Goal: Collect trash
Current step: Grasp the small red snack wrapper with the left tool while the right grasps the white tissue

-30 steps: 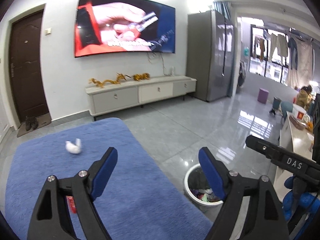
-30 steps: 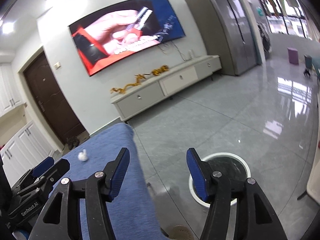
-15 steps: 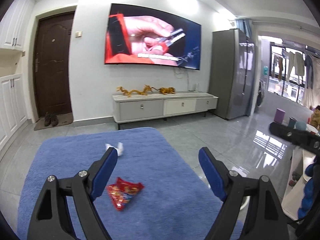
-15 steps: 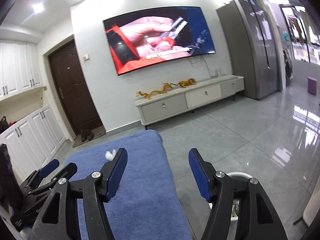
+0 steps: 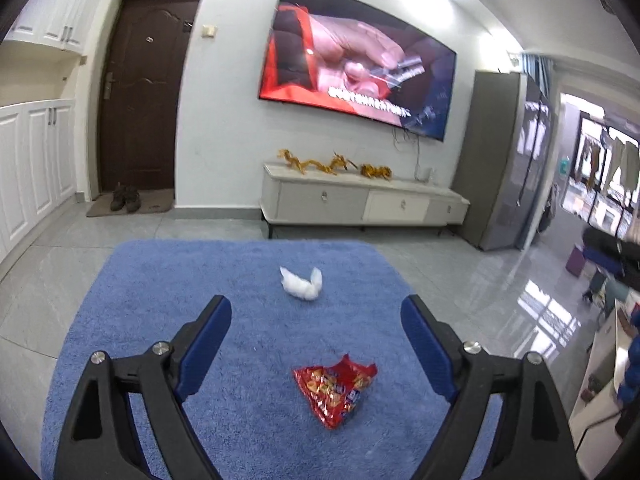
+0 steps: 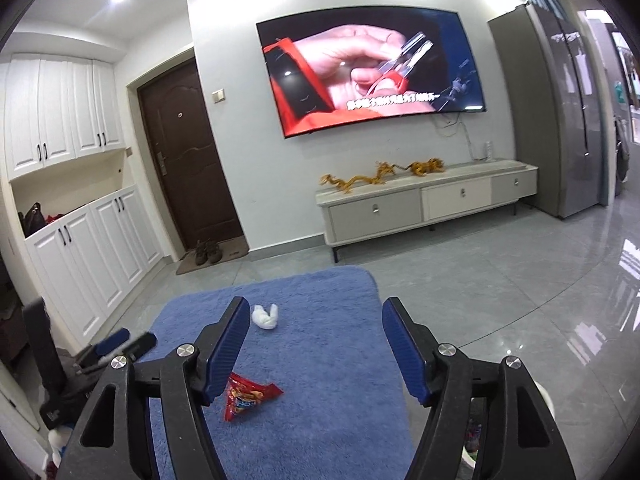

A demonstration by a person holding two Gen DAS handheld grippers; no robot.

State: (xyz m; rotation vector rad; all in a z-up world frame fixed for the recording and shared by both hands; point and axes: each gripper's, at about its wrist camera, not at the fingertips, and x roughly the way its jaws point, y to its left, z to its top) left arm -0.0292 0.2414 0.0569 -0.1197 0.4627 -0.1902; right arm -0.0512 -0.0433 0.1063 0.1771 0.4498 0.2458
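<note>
A red snack wrapper [image 5: 334,388] [image 6: 246,398] lies crumpled on the blue plush surface [image 5: 160,300] [image 6: 320,420]. Farther back on it lies a white crumpled tissue [image 5: 302,284] [image 6: 265,316]. My left gripper [image 5: 316,312] hangs above the surface with its jaws wide open and nothing in them; the wrapper shows below the gap. My right gripper [image 6: 316,312] is above the surface's right part, its jaws opening and empty. The wrapper sits just under its left finger. The left gripper [image 6: 128,342] appears blurred at the left of the right wrist view.
A white trash bin [image 6: 544,400] with litter inside peeks out at the lower right, below the right gripper. Shiny grey floor surrounds the blue surface. A TV cabinet [image 5: 360,200], a dark door [image 5: 140,100], white cupboards [image 6: 88,248] and a grey fridge [image 6: 560,120] line the walls.
Both views have swung left, away from the trash bin and onto the blue surface. The red wrapper has come into view in both. The right jaws stand wider apart.
</note>
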